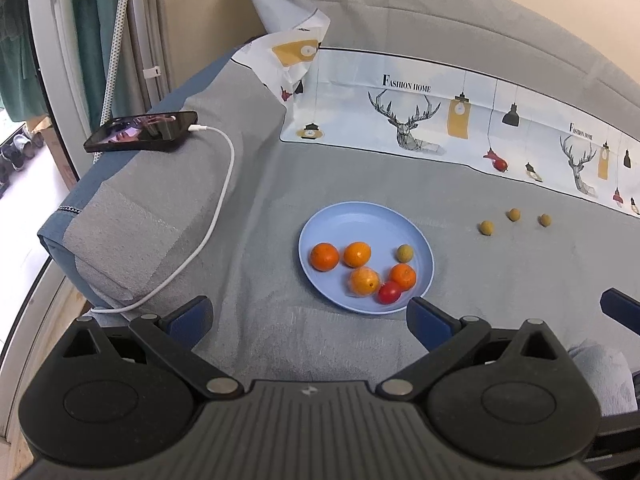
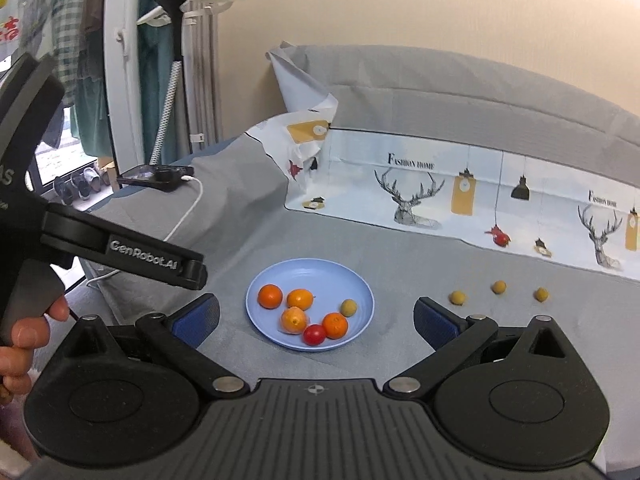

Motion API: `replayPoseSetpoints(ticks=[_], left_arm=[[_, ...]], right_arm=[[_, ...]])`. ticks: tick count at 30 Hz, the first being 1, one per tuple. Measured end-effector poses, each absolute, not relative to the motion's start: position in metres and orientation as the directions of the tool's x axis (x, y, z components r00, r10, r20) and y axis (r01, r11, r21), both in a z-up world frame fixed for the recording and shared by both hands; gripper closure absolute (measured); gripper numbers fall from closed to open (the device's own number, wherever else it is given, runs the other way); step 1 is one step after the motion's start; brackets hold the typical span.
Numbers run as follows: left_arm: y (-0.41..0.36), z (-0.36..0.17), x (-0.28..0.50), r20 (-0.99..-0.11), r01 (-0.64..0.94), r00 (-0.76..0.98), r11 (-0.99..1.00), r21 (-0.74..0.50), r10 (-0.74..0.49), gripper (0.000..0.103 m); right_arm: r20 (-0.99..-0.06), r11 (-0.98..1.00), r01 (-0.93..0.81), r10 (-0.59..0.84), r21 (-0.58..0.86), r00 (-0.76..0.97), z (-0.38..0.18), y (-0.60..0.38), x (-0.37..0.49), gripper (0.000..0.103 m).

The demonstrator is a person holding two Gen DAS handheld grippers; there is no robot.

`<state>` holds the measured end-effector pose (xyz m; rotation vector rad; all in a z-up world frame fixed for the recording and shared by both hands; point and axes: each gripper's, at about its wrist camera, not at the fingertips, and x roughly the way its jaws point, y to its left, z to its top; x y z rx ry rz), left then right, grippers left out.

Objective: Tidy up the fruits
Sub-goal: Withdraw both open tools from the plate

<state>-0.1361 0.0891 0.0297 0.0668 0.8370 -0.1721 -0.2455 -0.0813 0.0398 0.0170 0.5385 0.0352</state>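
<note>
A light blue plate (image 1: 360,216) (image 2: 308,270) lies on the grey sofa seat. It holds several oranges (image 1: 324,256) (image 2: 270,296), a red cherry tomato (image 1: 389,292) (image 2: 314,334) and one small green-yellow fruit (image 1: 405,253) (image 2: 349,307). Three more small green-yellow fruits (image 1: 487,227) (image 2: 457,297) lie on the seat right of the plate. My left gripper (image 1: 310,316) is open and empty, hovering in front of the plate. My right gripper (image 2: 316,318) is open and empty, also in front of the plate. The left gripper's body (image 2: 120,248) shows in the right wrist view.
A phone (image 1: 142,131) (image 2: 154,174) on a white cable (image 1: 218,200) rests on the sofa armrest at left. A printed cloth (image 1: 440,120) (image 2: 460,192) covers the seat back. A doorway and shoes are at far left.
</note>
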Motion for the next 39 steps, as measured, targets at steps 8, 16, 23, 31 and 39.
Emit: replayPoseSetpoints(ticks=[8,16,23,31,39], left_arm=[[0.094,0.027,-0.133,-0.750,0.180,0.649,0.984,-0.013,-0.129,0.000],[0.097,0.028,-0.135,-0.746,0.181,0.652,0.983,-0.023,-0.137,0.000],[0.093,0.025,-0.135,-0.747,0.191,0.651,0.982,-0.011,-0.135,0.000],[0.090,0.017,-0.128,-0.764,0.194,0.634,0.981,0.003,-0.123,0.000],[0.079,0.003,-0.113,-0.793,0.218,0.601,0.975,0.045,-0.097,0.000]], right_arm=[[-0.533,0.999,-0.026,0.035,0.025,0.845,0.038,-0.077,-0.237,0.001],[-0.529,1.000,-0.029,0.027,0.005,0.848,0.040,-0.073,-0.239,0.001],[-0.548,0.999,-0.017,0.030,0.028,0.836,0.034,-0.079,-0.237,0.001],[-0.578,0.998,-0.003,0.042,0.069,0.815,0.024,-0.085,-0.229,0.001],[-0.609,0.993,0.026,0.047,0.111,0.792,0.011,-0.096,-0.217,0.001]])
